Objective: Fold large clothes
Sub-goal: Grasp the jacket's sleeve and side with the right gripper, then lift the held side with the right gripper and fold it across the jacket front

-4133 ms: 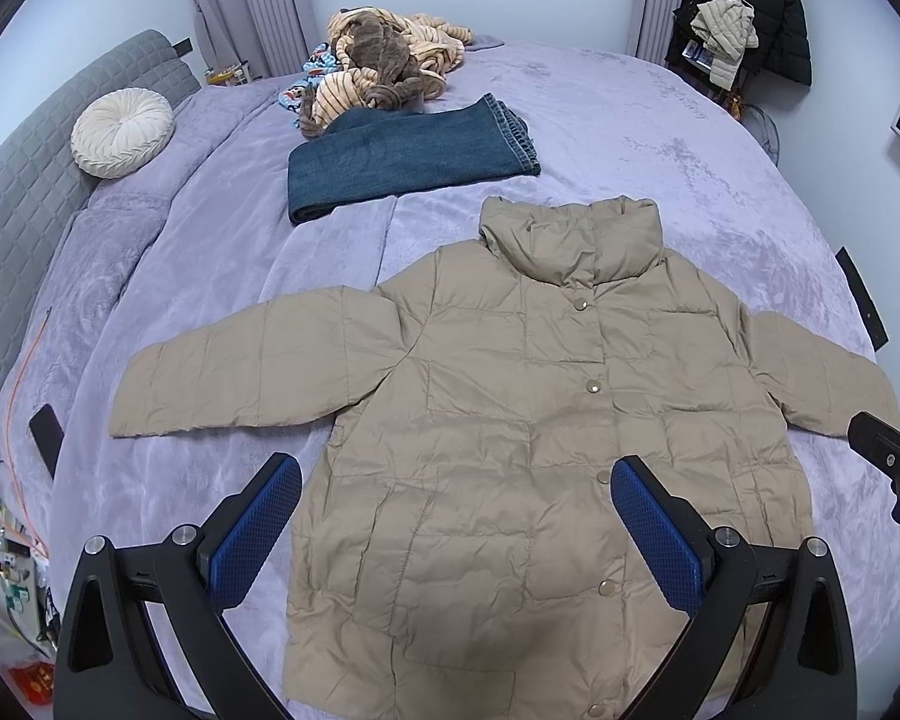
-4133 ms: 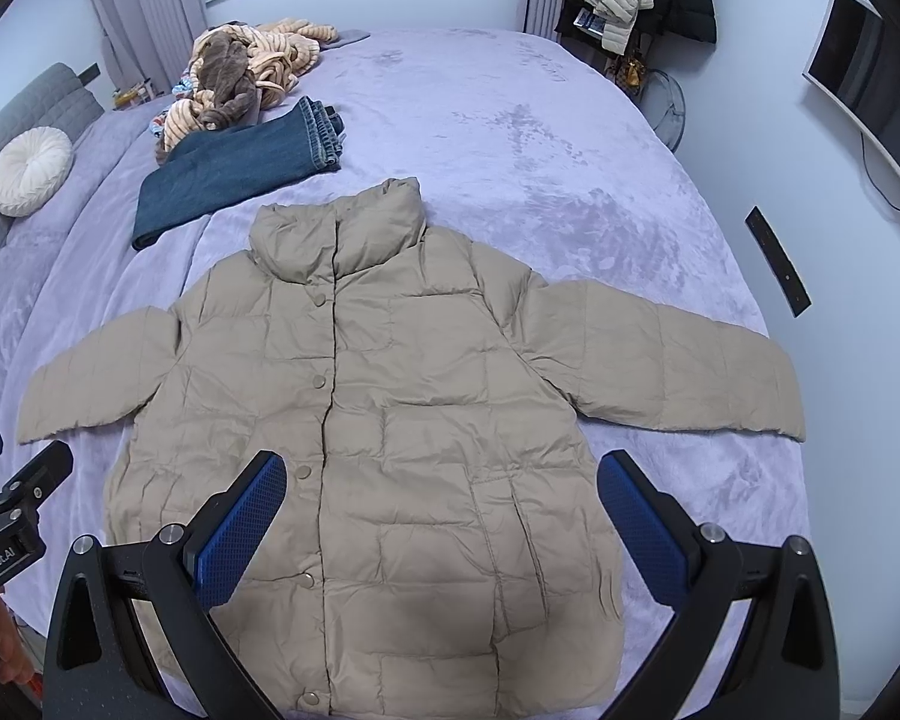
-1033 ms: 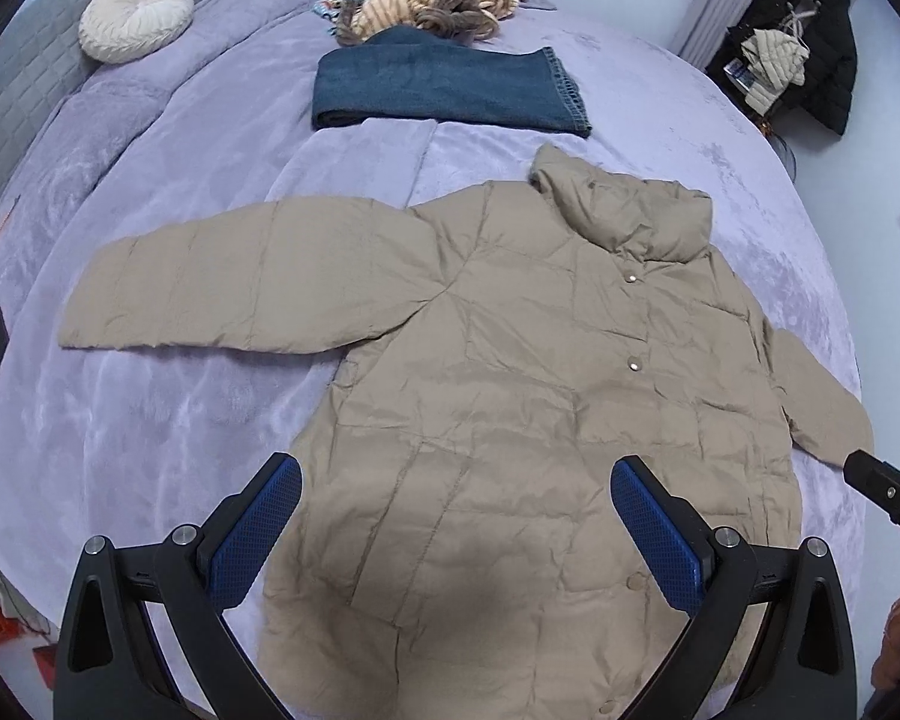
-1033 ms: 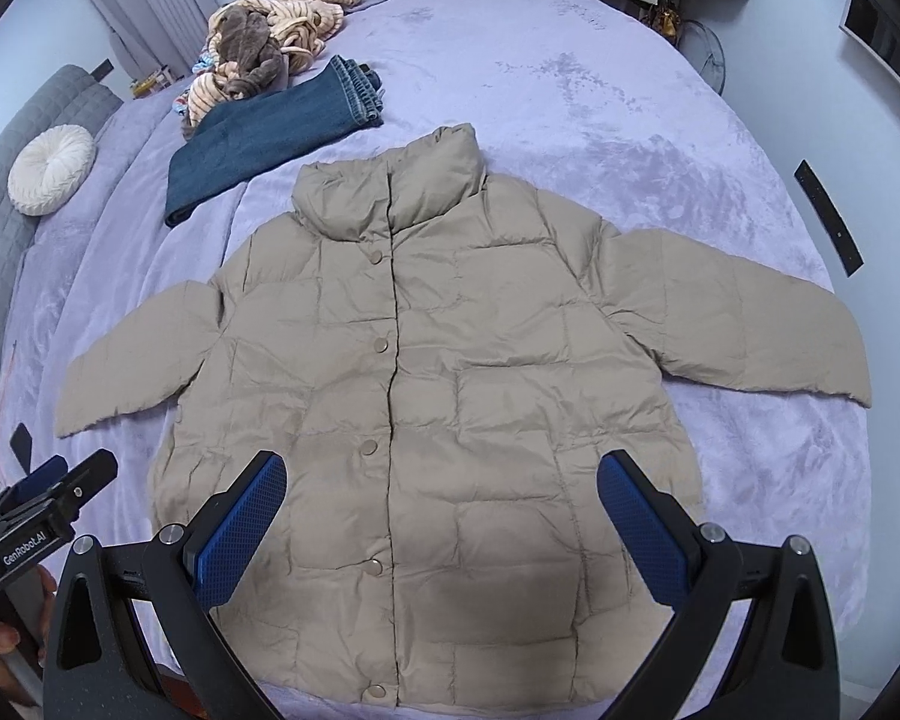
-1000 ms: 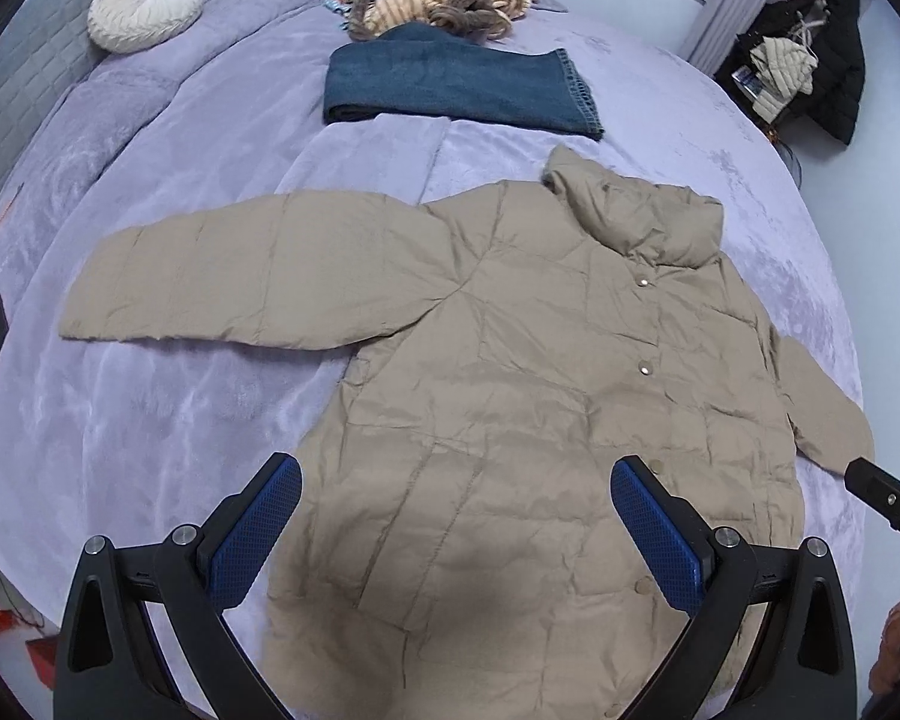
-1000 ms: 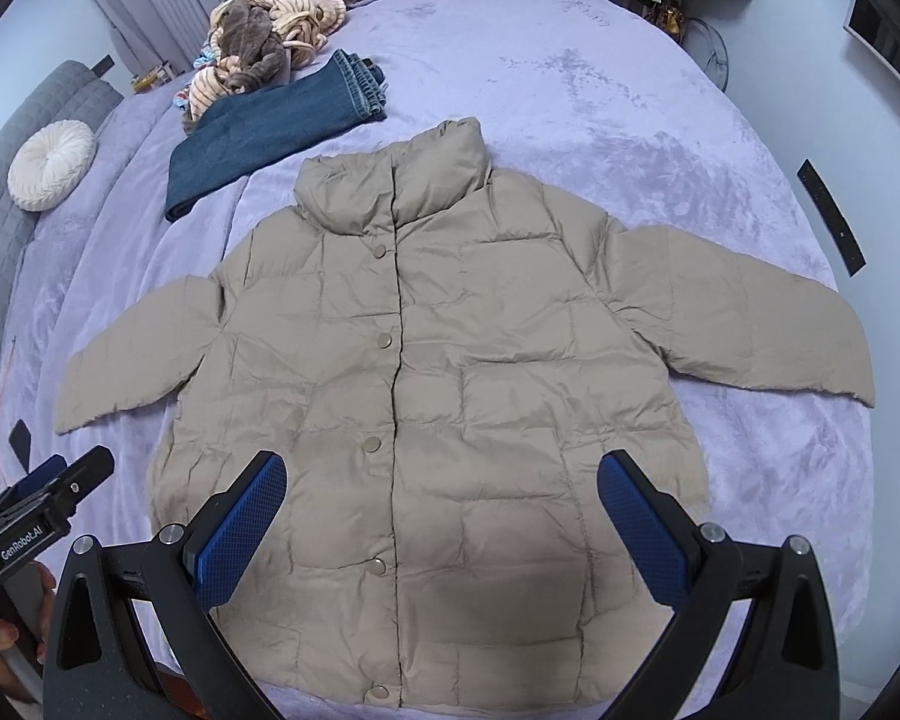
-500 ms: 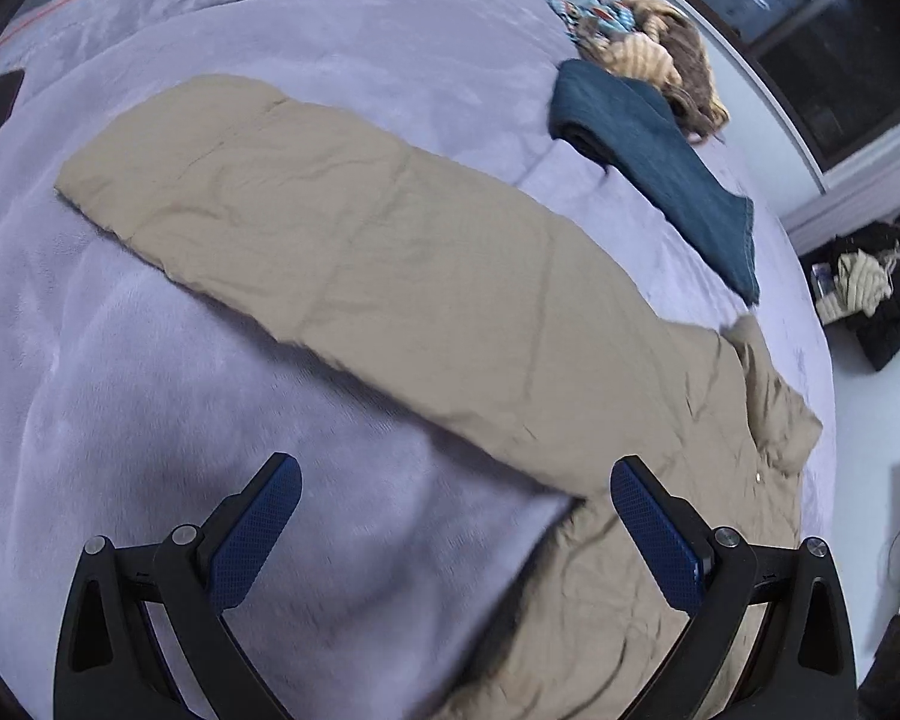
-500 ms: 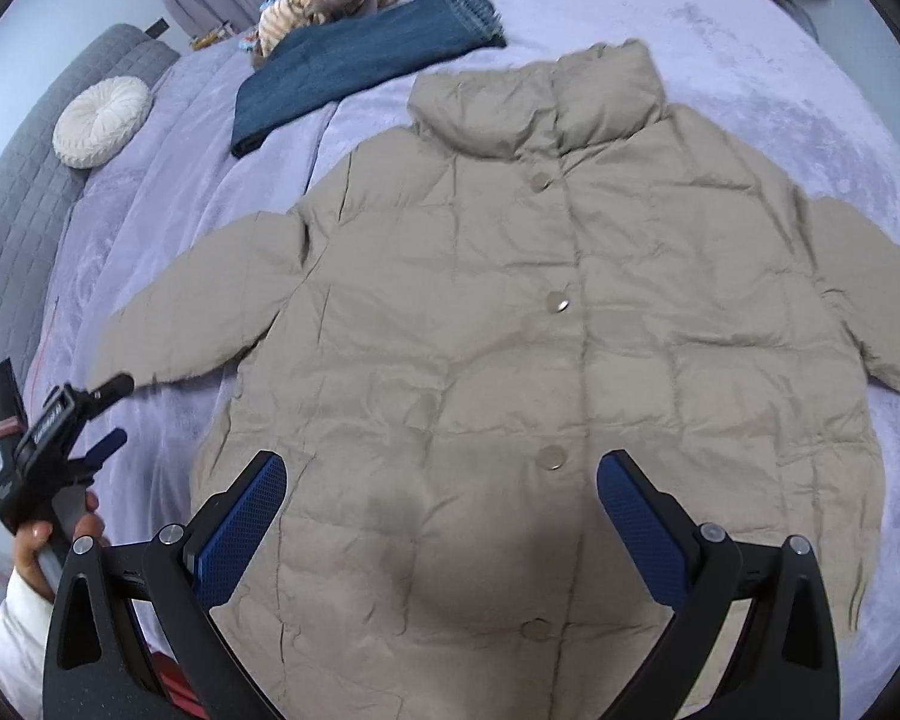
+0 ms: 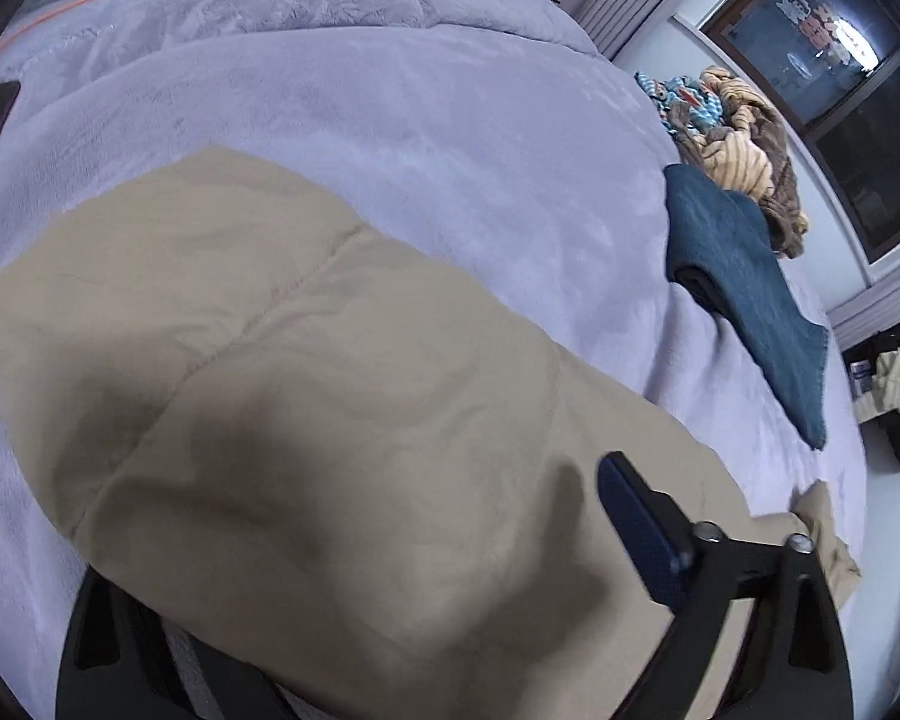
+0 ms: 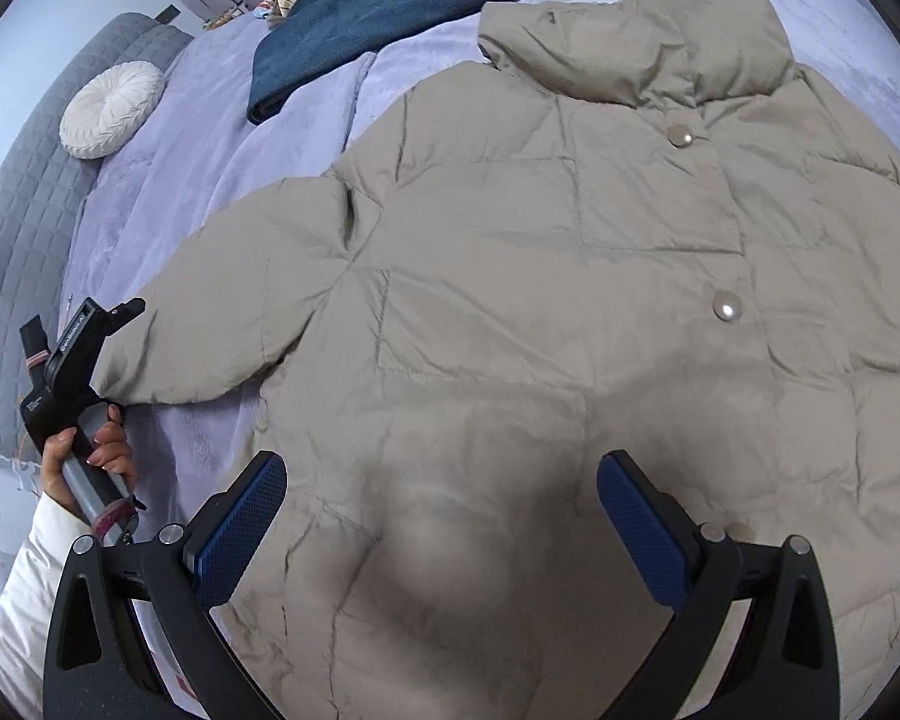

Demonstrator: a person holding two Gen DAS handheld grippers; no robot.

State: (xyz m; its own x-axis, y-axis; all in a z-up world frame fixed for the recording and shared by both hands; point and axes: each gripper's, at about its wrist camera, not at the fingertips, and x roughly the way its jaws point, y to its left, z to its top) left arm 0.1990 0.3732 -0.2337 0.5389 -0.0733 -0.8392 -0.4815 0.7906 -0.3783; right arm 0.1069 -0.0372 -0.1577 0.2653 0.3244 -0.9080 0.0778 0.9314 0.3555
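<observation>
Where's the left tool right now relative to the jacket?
In the right wrist view the left tool is at the far left, at the cuff of the jacket sleeve, jaws closing around it.

A beige puffer jacket (image 10: 570, 300) lies buttoned and face up on the lilac bed (image 10: 210, 138). The right tongs (image 10: 441, 516) hang over its lower front, jaws wide apart with nothing between them. At the sleeve cuff (image 10: 132, 366), a hand (image 10: 90, 450) in a white sleeve holds the left tongs (image 10: 114, 354). Folded jeans (image 10: 390, 12) lie beyond the collar.
</observation>
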